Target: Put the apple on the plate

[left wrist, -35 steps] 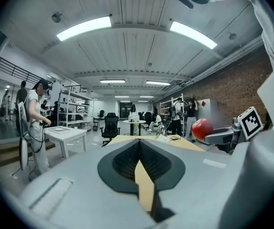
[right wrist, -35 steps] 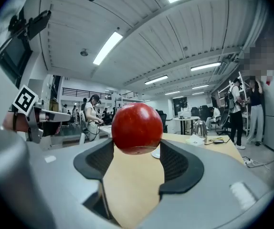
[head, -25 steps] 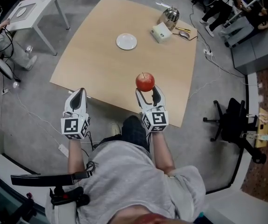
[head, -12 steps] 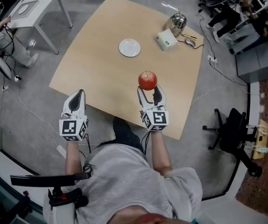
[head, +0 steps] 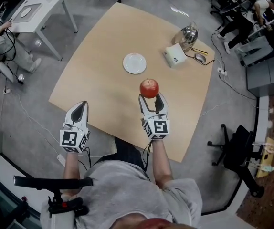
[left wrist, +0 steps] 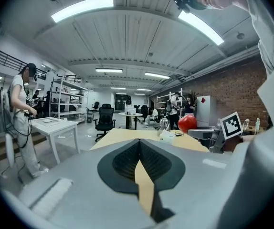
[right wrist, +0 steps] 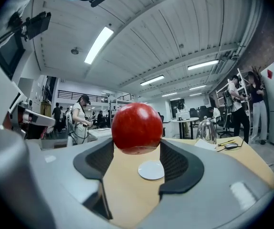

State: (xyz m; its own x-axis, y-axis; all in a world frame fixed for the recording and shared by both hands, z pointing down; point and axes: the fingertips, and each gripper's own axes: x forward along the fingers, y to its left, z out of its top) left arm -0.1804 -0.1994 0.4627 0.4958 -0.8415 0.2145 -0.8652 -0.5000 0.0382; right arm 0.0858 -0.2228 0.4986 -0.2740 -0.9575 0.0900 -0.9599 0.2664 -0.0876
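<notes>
A red apple (head: 149,88) is held above the wooden table (head: 108,46), with my right gripper (head: 151,99) shut on it. In the right gripper view the apple (right wrist: 137,128) sits between the dark pads, and the small white plate (right wrist: 152,170) lies on the tabletop ahead and below. In the head view the plate (head: 134,63) is empty, a little beyond and left of the apple. My left gripper (head: 79,109) hovers off the table's near left edge, jaws shut on nothing. The left gripper view catches the apple (left wrist: 187,122) at the right.
At the table's far right stand a metal kettle (head: 190,34), a white box (head: 175,56) and a computer mouse (head: 201,57) with a cable. A white side table (head: 36,6) stands at the upper left, and office chairs (head: 235,144) sit to the right.
The right gripper has carried the apple forward over the table toward the plate. The left gripper has kept its place beside the table edge.
</notes>
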